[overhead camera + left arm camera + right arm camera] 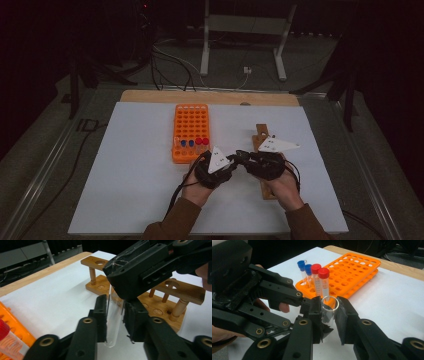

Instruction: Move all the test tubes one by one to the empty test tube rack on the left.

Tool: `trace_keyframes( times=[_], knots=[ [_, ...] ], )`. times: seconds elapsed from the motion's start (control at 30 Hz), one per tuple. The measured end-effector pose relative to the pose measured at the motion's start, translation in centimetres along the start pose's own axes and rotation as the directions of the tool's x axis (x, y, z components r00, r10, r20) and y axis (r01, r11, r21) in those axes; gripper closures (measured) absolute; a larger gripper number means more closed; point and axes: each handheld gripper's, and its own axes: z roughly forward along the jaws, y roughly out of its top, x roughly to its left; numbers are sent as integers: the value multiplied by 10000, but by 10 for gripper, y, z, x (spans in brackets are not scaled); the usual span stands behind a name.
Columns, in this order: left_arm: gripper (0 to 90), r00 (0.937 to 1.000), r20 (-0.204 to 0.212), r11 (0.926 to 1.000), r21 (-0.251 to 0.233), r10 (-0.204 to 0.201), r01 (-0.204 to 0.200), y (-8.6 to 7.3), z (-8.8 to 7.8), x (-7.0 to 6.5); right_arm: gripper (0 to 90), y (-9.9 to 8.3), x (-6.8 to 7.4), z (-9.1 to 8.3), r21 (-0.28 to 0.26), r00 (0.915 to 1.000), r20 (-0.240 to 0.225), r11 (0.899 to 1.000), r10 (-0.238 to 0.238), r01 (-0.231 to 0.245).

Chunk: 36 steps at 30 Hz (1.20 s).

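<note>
Clear glass, an uncapped test tube, is pinched by both pairs of tongs at once in the left gripper view: the left tongs clamp its lower body while the right tongs hold it near the rim, above the white worktop with the wooden rack just behind. In the right gripper view the tube's open mouth stands upright between the right tongs, the left tongs close beside them, and the orange rack with blue- and red-capped tubes lies beyond. In the high view both hands meet mid-worktop, left tongs touching right tongs, between the two racks. This looks like a handover; I judge one grip should loosen only while the other stays firm, keeping the tube vertical.
</note>
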Motion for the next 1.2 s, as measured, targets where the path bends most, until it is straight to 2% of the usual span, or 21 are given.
trace_keyframes(
  times=[0.17,0.4,0.57,0.73,0.83,1.07,1.2],
  knots=[
    [764,10000,57,10000,-46,50,-50,0,-1,-1,748,0,0,-1,-19,10000,-40,10000,6,-6],
    [766,9998,-166,9998,-142,-139,137,1,-5,4,560,2,-6,-10,-615,9997,-167,9979,191,-200],
    [766,9989,-304,9989,-342,-343,333,0,-12,10,351,3,-8,-14,-766,9985,489,9968,251,-213],
    [766,9970,-459,9967,-544,-629,604,-2,-21,17,179,4,-12,-15,-636,9906,1254,9969,546,-469],
    [766,9960,-553,9958,-619,-708,673,-3,-28,22,151,1,-15,-17,-614,9861,1506,9962,699,-612],
    [766,9919,-816,9921,-874,-972,900,-6,-41,33,17,-7,-21,-25,-671,9743,2027,9940,983,-863],
    [765,9899,-1017,9914,-952,-990,893,-9,-49,39,1,-11,-23,-32,-878,9623,2503,9924,1063,-868]
  ],
)
